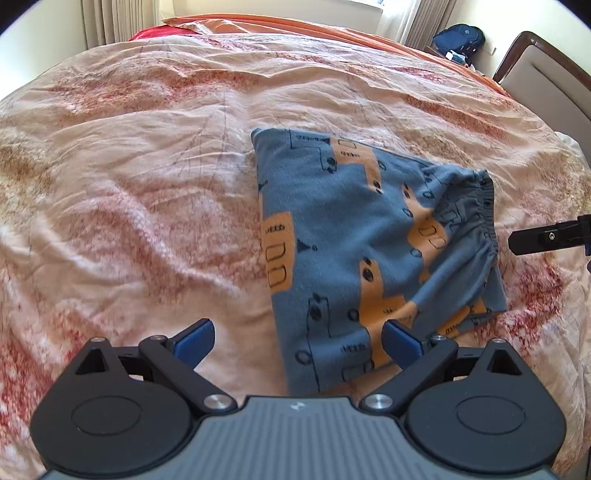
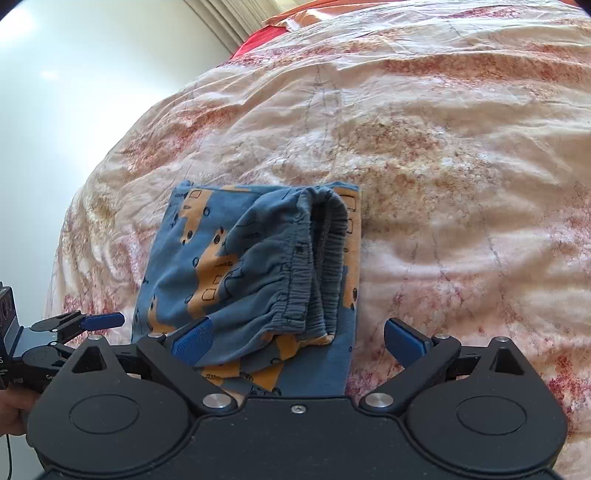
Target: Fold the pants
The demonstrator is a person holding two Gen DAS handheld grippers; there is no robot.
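The blue pants [image 1: 354, 236] with orange print lie folded into a small rectangle on the bed cover [image 1: 129, 184]. Their gathered waistband [image 1: 480, 210] is on the right side. My left gripper [image 1: 298, 343] hovers open over the bundle's near left corner, with nothing pressed between its blue pads. One finger [image 1: 535, 240] of my right gripper pokes in from the right edge. In the right wrist view the pants [image 2: 251, 266] lie just ahead, waistband [image 2: 321, 269] uppermost and folded over. My right gripper [image 2: 298, 343] stands open above their near edge, gripping nothing. A blue finger [image 2: 103, 321] of the left gripper shows at far left.
A wrinkled pink and cream cover spreads over the whole bed. Orange and red pillows [image 1: 207, 24] lie at the far end, by curtains. A blue backpack [image 1: 458, 38] and a brown-framed headboard [image 1: 546, 74] stand at far right. A pale floor [image 2: 55, 147] drops off beside the bed.
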